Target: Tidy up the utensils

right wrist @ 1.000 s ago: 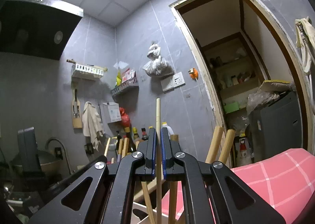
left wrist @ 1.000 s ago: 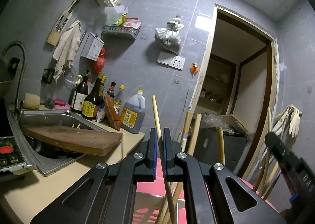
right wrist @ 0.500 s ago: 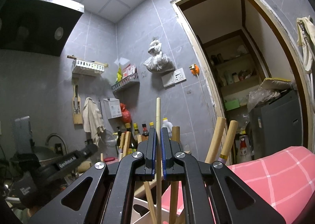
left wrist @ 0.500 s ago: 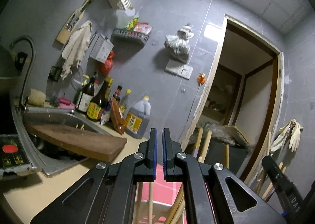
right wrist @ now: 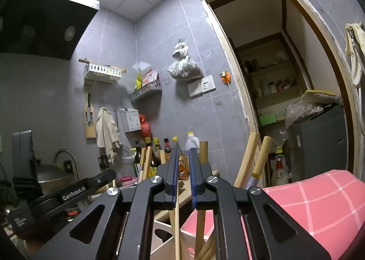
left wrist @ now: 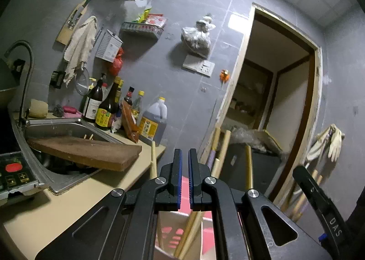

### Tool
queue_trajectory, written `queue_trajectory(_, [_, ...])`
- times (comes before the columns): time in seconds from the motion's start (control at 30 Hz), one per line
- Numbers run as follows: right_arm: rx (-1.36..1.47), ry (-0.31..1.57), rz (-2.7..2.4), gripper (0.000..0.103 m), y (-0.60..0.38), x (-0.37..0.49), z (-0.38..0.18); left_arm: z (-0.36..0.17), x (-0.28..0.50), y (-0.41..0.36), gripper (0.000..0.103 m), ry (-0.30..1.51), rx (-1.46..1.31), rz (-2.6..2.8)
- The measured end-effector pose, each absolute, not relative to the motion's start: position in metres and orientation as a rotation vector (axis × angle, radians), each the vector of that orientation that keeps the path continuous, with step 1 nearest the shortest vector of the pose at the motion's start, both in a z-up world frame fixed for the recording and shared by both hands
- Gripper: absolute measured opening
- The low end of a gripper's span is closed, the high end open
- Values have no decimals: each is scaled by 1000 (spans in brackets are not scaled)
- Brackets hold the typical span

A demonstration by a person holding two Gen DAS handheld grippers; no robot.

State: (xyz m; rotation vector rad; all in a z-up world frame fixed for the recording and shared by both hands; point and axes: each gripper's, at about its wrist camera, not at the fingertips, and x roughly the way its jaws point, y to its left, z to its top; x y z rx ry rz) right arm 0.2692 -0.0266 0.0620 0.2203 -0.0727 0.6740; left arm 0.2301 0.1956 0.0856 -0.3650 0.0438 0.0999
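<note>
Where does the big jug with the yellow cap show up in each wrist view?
Left wrist: the jug stands on the counter, left of centre, last in the bottle row, above the left gripper.
Right wrist: only the jug top with its cap shows, at centre, just above the right gripper.
Shared landmark: the wall socket under the hanging bag.

wall tiles (right wrist: 159,38): grey | cloth (right wrist: 319,200) at 4 o'clock: pink, white check | grippers: black, blue pads (left wrist: 180,175) | utensil handles (right wrist: 247,157): pale wood | holder (right wrist: 164,235): white | counter (left wrist: 68,205): beige | cutting board (left wrist: 91,150) at 9 o'clock: dark brown | jug (left wrist: 155,120) cap: yellow
</note>
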Motion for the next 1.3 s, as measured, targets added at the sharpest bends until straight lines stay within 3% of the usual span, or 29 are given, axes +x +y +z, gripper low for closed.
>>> queue_trajectory(0.07, [216, -77, 673, 24, -31, 264, 63, 86, 227, 191, 3, 60, -347, 97])
queue_trajectory(0.2, [194, -82, 663, 25, -39, 250, 65, 86, 220, 181, 6, 81, -319, 95])
queue_trajectory(0.27, [183, -74, 651, 29, -45, 243, 66, 87, 214, 175, 12, 91, -306, 91])
queue_trajectory(0.33, [181, -62, 639, 36, -53, 236, 67, 87, 207, 170, 26, 98, -301, 78])
queue_trajectory(0.5, [172, -20, 599, 46, -73, 220, 70, 89, 190, 155, 33, 113, -271, 53])
queue_trajectory(0.6, [172, 1, 581, 55, -88, 210, 73, 90, 179, 144, 49, 126, -258, 34])
queue_trajectory(0.7, [165, 28, 551, 60, -105, 195, 74, 90, 169, 133, 54, 136, -241, 9])
queue_trajectory(0.77, [166, 42, 536, 72, -117, 186, 74, 89, 161, 123, 61, 150, -227, -2])
queue_trajectory(0.83, [164, 56, 515, 74, -130, 176, 74, 88, 154, 117, 72, 160, -223, -17])
queue_trajectory(1.07, [145, 110, 454, 90, -165, 147, 72, 84, 132, 90, 84, 206, -186, -67])
queue_trajectory(1.13, [144, 127, 446, 96, -172, 140, 72, 82, 127, 84, 95, 213, -181, -74])
queue_trajectory(1.3, [116, 138, 436, 103, -183, 118, 74, 80, 110, 73, 95, 228, -161, -86])
